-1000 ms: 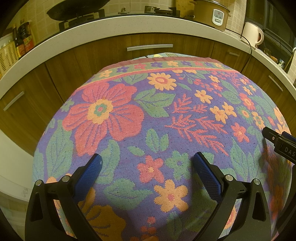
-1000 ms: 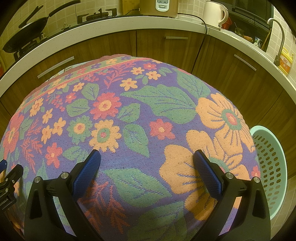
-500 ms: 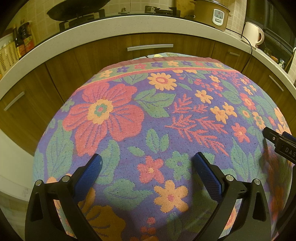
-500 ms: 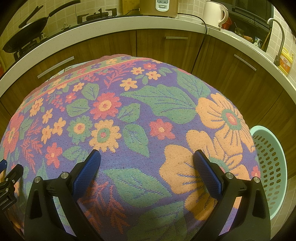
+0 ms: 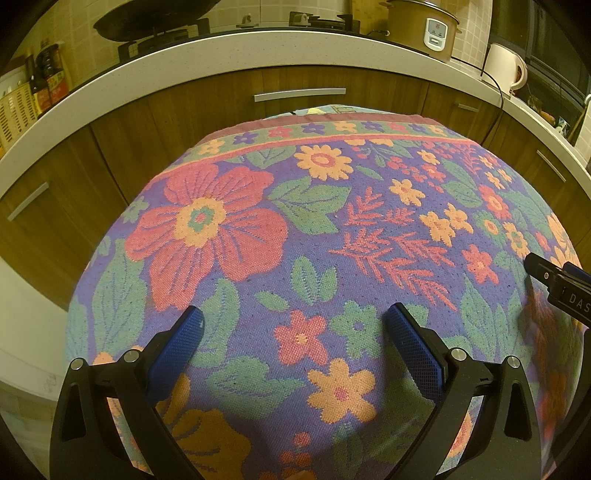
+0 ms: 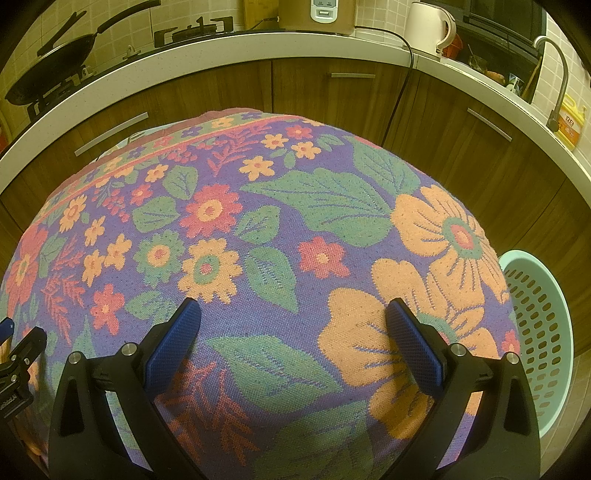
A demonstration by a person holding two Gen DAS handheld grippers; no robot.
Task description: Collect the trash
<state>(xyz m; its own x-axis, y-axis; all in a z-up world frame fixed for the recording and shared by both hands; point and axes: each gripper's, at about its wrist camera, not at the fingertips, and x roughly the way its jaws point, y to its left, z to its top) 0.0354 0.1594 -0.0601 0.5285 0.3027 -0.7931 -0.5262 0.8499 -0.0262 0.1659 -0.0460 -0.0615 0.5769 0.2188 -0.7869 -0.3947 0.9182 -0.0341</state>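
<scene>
With the left gripper point(image 5: 293, 325) and right gripper point(image 6: 293, 317) both spread wide and empty above the floral cloth point(image 5: 314, 236), no trash shows between either pair of jaws (search step), so locating some precedes any deposit in the green basket point(image 6: 539, 332), right of the right jaws.

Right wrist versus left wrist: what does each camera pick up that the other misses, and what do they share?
Only the right wrist view shows the mint green perforated basket beside the table's right edge, plus the faucet and yellow bottle on the counter.

Only the left wrist view shows the bottles and cream crate at the counter's far left.

Both show the floral tablecloth, with no trash visible on it, the wok, rice cooker and white kettle. The left gripper and right gripper are both open and empty.
</scene>
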